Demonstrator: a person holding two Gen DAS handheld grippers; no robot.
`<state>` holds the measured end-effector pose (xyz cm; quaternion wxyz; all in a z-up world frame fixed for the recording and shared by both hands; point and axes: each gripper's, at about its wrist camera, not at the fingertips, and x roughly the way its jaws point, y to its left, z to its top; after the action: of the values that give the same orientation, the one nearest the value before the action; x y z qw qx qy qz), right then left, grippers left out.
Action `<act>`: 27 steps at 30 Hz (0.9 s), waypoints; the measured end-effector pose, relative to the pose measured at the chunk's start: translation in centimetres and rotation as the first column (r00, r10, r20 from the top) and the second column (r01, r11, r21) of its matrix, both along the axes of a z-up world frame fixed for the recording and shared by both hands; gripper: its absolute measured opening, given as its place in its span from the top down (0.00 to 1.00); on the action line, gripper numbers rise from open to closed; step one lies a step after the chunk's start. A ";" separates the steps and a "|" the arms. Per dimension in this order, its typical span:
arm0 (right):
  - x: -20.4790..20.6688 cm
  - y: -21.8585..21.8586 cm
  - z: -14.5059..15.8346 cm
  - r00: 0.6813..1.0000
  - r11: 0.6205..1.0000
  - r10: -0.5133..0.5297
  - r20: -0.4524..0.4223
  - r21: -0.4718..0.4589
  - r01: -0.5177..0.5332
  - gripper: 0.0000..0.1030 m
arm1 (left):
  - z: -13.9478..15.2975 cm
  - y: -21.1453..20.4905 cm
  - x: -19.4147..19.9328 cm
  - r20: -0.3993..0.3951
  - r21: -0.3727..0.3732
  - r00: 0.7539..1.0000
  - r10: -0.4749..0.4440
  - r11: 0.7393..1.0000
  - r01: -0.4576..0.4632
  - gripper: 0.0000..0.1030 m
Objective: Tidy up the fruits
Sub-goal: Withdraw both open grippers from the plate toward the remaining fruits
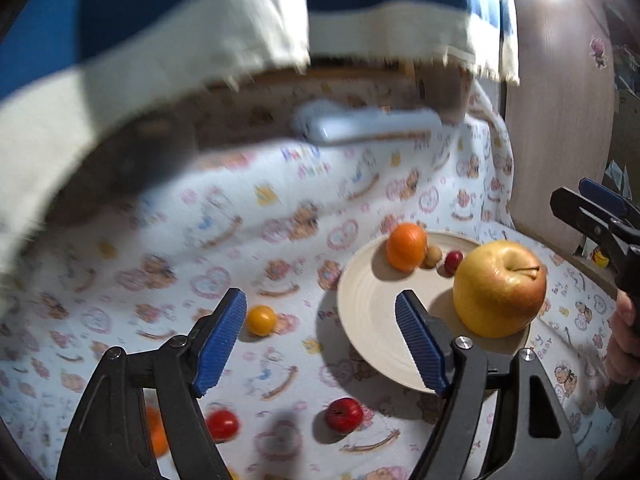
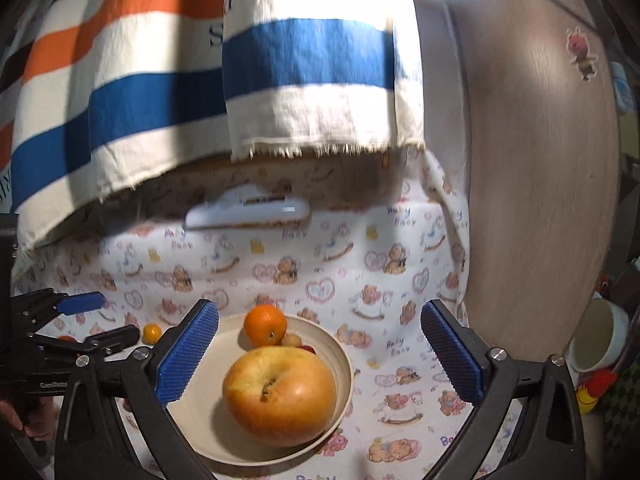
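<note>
Both sets of blue ribbed fingers stand wide, nothing between the pads. Left gripper (image 1: 320, 340) hovers over the bear-print white cloth (image 1: 280, 220), its right finger over the left rim of the shallow cream ceramic plate (image 1: 360, 312). Right gripper (image 2: 320, 356) straddles that plate from above, with clear room on both sides.

On the plate: large yellow-red apple (image 2: 280, 396) at the near edge, orange tangerine (image 2: 265, 325) at the far edge, small tan round fruit (image 1: 433, 256) and small red fruit (image 1: 453, 261) just beside it.

Loose on the cloth left of the plate, well apart: small yellow fruit (image 1: 261, 320), red apple-shaped fruit (image 1: 344, 414), red tomato-like fruit (image 1: 222, 424).

Striped blue-and-cream fabric (image 2: 200, 80) overhangs the far edge; white oblong plastic object (image 2: 248, 212) lies beneath it. Wooden panel (image 2: 540, 160) bounds the right side.
</note>
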<state>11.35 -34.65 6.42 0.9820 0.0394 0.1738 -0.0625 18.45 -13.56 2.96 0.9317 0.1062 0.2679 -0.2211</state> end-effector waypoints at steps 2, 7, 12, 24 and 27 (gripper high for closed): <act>-0.5 0.2 0.7 1.000 1.000 0.005 0.021 0.006 -0.005 0.01 | 1.4 1.3 -1.1 0.066 -0.015 0.997 0.031 0.999 -0.030 0.20; -1.8 1.6 2.4 0.998 1.000 0.025 0.053 -0.003 -0.025 0.01 | 4.3 4.8 -3.4 0.161 -0.069 0.980 0.117 0.992 -0.107 0.11; -2.6 3.1 3.6 0.996 0.998 0.057 0.070 0.009 -0.058 0.01 | 5.8 6.8 -5.5 0.241 -0.085 0.960 0.142 0.989 -0.125 0.00; -3.0 6.0 4.0 0.989 0.992 0.116 0.087 0.043 -0.120 0.01 | 5.9 11.6 -9.6 0.321 -0.147 0.911 0.258 0.964 -0.221 0.00; -2.8 6.3 3.6 0.989 0.991 0.115 0.089 0.057 -0.121 0.01 | 5.7 12.4 -10.6 0.347 -0.164 0.894 0.283 0.957 -0.239 0.01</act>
<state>8.53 -28.33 10.05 0.9888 0.0622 0.1353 0.0030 7.89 -1.18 8.64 0.9910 0.0542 0.0874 -0.0854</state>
